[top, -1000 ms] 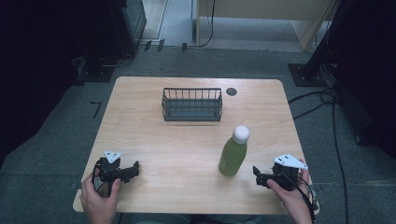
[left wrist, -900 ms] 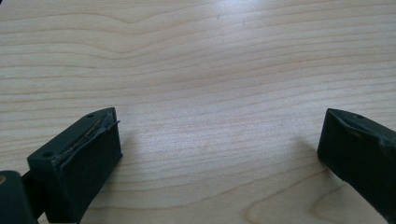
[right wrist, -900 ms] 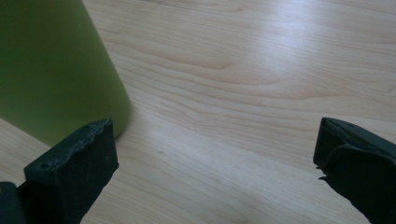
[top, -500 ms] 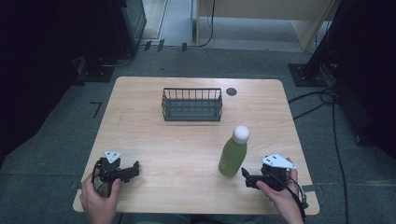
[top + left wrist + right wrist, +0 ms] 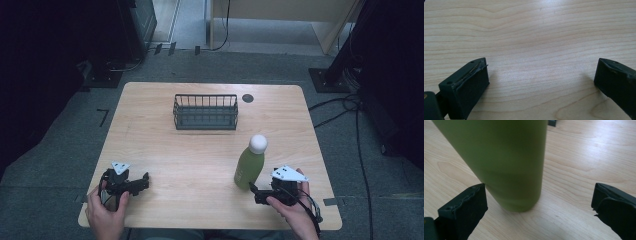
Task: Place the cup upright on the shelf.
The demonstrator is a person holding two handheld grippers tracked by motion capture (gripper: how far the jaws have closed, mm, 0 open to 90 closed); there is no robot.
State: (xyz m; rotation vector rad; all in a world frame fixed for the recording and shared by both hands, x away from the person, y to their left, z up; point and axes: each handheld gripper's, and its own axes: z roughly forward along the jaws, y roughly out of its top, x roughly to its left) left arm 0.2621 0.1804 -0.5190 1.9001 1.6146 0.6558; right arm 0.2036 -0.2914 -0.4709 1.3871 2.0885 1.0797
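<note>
I hold the right gripper (image 5: 253, 193) with jaws wide just beside the base of the upright green cylindrical bottle with a white cap (image 5: 251, 164) on the light wooden table (image 5: 200, 155), while my left gripper (image 5: 145, 180) rests apart, jaws wide.

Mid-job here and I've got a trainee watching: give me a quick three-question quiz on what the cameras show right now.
1. True or false: the right gripper has its jaws shut on the green bottle.
2. Which thing stands nearest the far edge of the table? A) the wire basket B) the green bottle C) the left gripper
3. Fill in: the green bottle stands upright and has a ____ cap.

Key
1. False: in the right gripper view the jaws stand wide apart, with the bottle's base just ahead of them.
2. A
3. white
</note>
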